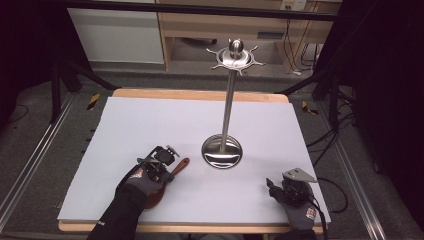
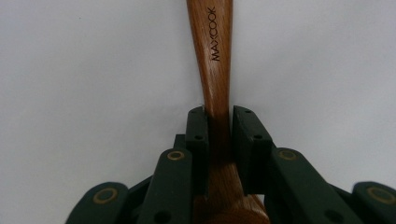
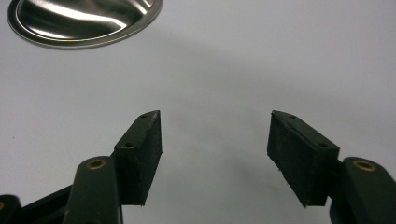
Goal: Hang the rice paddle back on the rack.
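The left gripper (image 2: pixel 219 128) is clamped around a wooden spoon's (image 2: pixel 215 70) handle, probably to lift it toward the metal hanging stand (image 1: pixel 229 107), while the right gripper (image 3: pixel 215 156) rests spread and empty nearby.

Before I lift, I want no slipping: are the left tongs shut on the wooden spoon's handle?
Shut. In the left gripper view, both pads of the left tongs press the sides of the wooden spoon handle.
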